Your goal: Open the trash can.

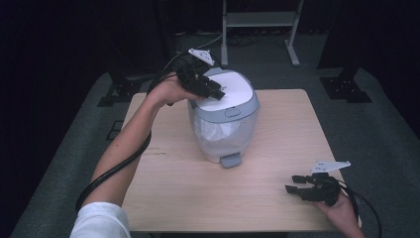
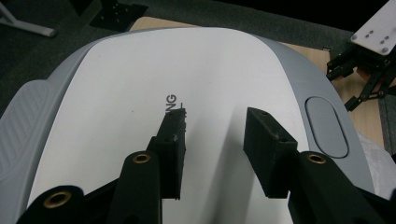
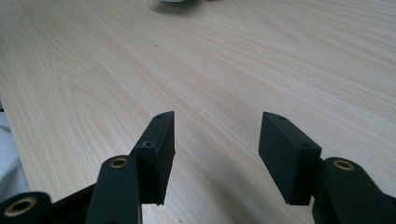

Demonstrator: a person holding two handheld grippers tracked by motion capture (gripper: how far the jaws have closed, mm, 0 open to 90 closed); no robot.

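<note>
A small pedal bin (image 1: 225, 130) stands at the back middle of the wooden table (image 1: 277, 148). It has a white lid (image 1: 233, 87) in a grey rim, a grey foot pedal (image 1: 231, 160) and a white liner inside. My left gripper (image 1: 218, 90) hovers just over the lid (image 2: 126, 84), open, with nothing between its jaws (image 2: 217, 121). A grey oval button (image 2: 326, 126) sits at the lid's front edge. My right gripper (image 1: 292, 183) lies low near the table's front right corner, open over bare wood (image 3: 217, 126).
A metal frame (image 1: 260, 20) stands on the dark floor behind the table. Black stand feet sit at the back left (image 1: 116, 91) and back right (image 1: 346, 87). Cables trail from both grippers. The table's front half is bare wood (image 3: 233, 60).
</note>
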